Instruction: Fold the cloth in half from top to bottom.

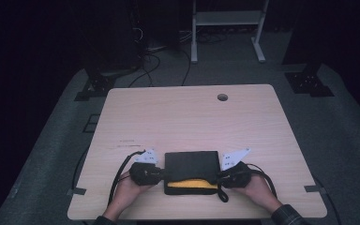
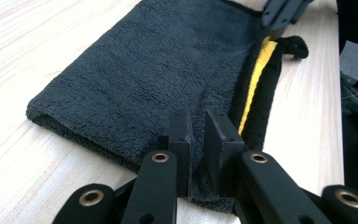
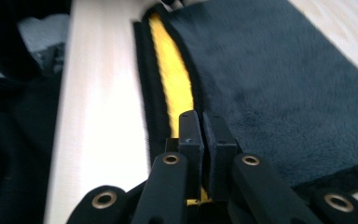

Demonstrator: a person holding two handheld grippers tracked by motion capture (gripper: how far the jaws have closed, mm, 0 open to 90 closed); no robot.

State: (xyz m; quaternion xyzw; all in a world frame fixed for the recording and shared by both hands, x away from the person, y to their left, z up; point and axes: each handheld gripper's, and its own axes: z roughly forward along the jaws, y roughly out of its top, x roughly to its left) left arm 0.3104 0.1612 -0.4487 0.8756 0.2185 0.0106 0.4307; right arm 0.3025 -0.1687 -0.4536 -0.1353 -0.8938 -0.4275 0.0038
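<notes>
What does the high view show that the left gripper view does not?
The high view alone gives the whole table with its round hole, both hands, and the floor with a white stand. The left gripper view alone gives the left gripper pinching the towel's near edge up close. Both give the folded dark towel, its yellow strip and the right gripper.

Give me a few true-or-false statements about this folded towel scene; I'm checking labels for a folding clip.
1. The dark towel lies folded on the table. True.
2. The left gripper is open, clear of the towel. False: it is shut on the towel's edge.
3. A yellow layer shows along the towel's near edge. True.
4. The right gripper holds a cup. False: it is shut on the towel.
5. The towel hangs in the air. False: it rests on the table.
</notes>
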